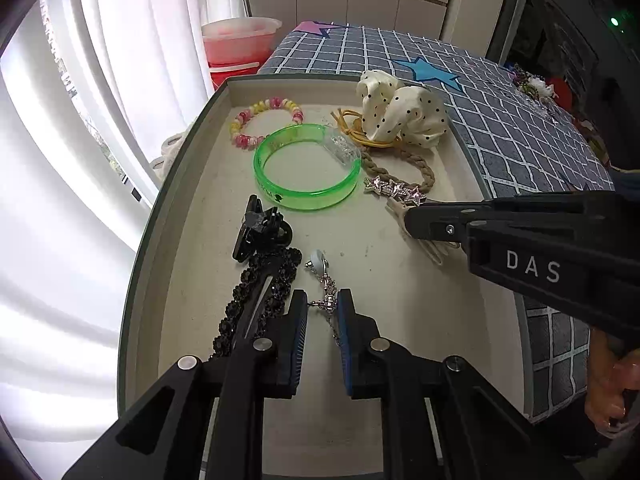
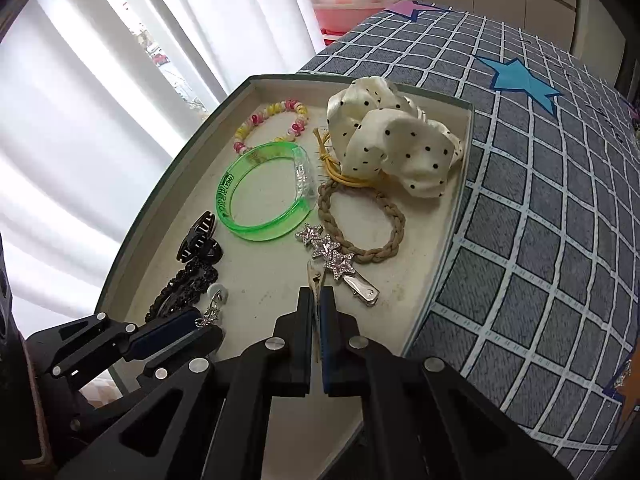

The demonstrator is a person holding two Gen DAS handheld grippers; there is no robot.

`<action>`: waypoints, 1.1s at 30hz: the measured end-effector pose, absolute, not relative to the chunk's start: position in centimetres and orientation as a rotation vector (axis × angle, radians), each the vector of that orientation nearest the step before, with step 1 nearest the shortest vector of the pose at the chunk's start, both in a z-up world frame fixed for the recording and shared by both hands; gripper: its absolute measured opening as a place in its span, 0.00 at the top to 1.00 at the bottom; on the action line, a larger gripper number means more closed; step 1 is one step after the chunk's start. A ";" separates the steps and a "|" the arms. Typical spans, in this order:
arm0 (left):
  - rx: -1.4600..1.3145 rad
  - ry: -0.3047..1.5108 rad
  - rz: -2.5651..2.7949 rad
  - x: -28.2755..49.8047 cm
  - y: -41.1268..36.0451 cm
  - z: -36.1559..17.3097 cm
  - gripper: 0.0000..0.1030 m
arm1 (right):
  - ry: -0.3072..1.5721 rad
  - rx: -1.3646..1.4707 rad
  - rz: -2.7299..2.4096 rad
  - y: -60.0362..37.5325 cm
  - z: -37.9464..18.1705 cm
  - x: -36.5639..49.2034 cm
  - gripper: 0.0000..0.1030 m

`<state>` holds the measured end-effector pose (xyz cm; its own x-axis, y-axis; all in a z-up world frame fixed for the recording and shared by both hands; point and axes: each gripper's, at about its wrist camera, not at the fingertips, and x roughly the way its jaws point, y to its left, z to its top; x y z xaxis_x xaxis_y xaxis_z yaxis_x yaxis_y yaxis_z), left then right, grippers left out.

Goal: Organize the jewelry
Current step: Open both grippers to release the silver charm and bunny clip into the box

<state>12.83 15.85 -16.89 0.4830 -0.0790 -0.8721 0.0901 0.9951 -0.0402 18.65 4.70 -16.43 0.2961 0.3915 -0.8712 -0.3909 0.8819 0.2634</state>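
Silver chain earring: the thin silver chain earring (image 1: 326,294) with a pale round stud lies at the near part of the shallow grey-rimmed beige tray (image 1: 180,216), and the left tongs (image 1: 322,304) are clamped on it.
Beige clip: the narrow beige metal hair clip (image 2: 313,280) sits between the pads of the right tongs (image 2: 319,300), which are closed together on it.
Neighbours: a silver star-studded hair clip (image 2: 334,264) overlaps a braided tan hair tie (image 2: 360,224); a black claw clip (image 1: 260,228) and a black beaded barrette (image 1: 260,292) lie left.
Farther: translucent green bangle (image 1: 306,166), pink-yellow bead bracelet (image 1: 266,122), cream dotted scrunchie (image 1: 400,112).
Support: the tray rests on a grey checked cloth (image 2: 540,160).
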 end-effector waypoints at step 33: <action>-0.006 1.048 -0.082 12.4 15.9 -16.9 0.78 | 1.161 0.059 0.524 4.0 -14.7 19.2 0.58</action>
<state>12.41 15.93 -16.90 0.4968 -0.0707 -0.8650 0.0655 0.9969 -0.0439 19.15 4.02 -14.71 0.2931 0.4234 -0.8572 -0.3632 0.8787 0.3098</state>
